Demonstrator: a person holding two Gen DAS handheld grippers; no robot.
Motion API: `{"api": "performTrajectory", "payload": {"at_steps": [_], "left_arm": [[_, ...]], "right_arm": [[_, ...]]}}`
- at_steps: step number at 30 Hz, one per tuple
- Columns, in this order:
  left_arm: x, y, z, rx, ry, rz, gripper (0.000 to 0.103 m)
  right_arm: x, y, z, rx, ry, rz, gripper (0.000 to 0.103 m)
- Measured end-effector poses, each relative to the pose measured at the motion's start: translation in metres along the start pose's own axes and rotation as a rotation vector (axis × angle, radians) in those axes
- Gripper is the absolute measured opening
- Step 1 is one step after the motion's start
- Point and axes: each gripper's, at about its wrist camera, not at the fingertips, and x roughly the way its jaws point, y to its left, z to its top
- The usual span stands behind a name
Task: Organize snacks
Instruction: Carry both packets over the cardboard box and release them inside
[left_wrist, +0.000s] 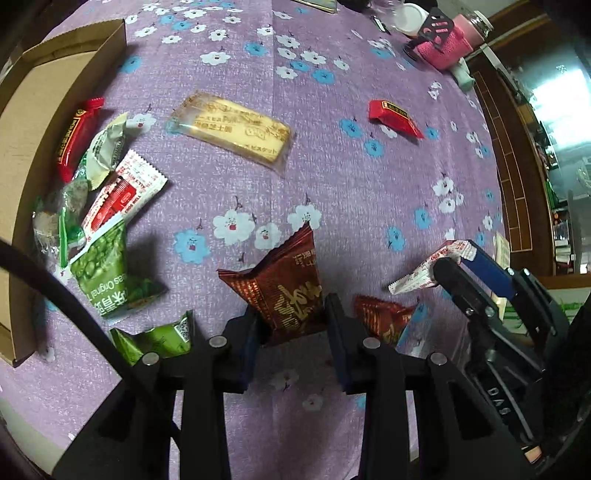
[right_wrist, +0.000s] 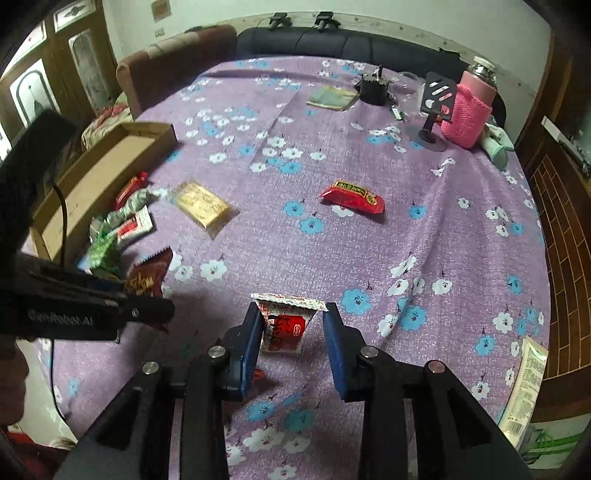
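"GenRobot.AI" on left hand-held gripper

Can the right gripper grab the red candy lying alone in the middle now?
Probably not yet: the right gripper already holds a white-and-red packet. The path to the red candy looks clear.

Black tongs, blue pads

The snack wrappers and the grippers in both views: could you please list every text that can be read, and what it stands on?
"GenRobot.AI": side of the left gripper, right wrist view.
"DAS", cut off: body of the right gripper, left wrist view.
"as Original", upside down: green pea packet.
Japanese print on the clear biscuit packet: too small to quote.
Chinese characters on the dark red packet and the red-and-white sachet: unreadable.
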Motion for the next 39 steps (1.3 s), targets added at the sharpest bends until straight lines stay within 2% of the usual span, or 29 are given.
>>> {"api": "performTrajectory", "payload": {"at_steps": [3,13,19,24,32,39], "left_arm": [[0.0,0.002,0.0,0.007,-0.003,-0.002,0.035],[-0.015,0.006,-0.009,0.038,-0.017,-0.025,0.035],[-0.051,0.046,-0.006,-0.022,-0.083,-0.045,0.035],[-0.087,0.094,-0.001,-0.091,-0.159,-0.031,0.035],[-0.13,0.189,0.029,-0.22,-0.256,0.09,0.036],[-0.126,0.243,0.081,-0.272,-0.244,0.216,0.036]], "right_arm": [[-0.004,0.002,0.001,0.023,-0.005,0.033,0.033],[-0.009,0.022,0.007,-0.029,-0.011,0.021,0.033],[-0.01,0.07,0.036,-0.112,-0.048,0.077,0.033],[-0.001,0.126,0.07,-0.201,-0.081,0.154,0.032],[0.04,0.202,0.128,-0.265,-0.1,0.246,0.032],[0.102,0.229,0.176,-0.222,-0.055,0.259,0.032]]}}
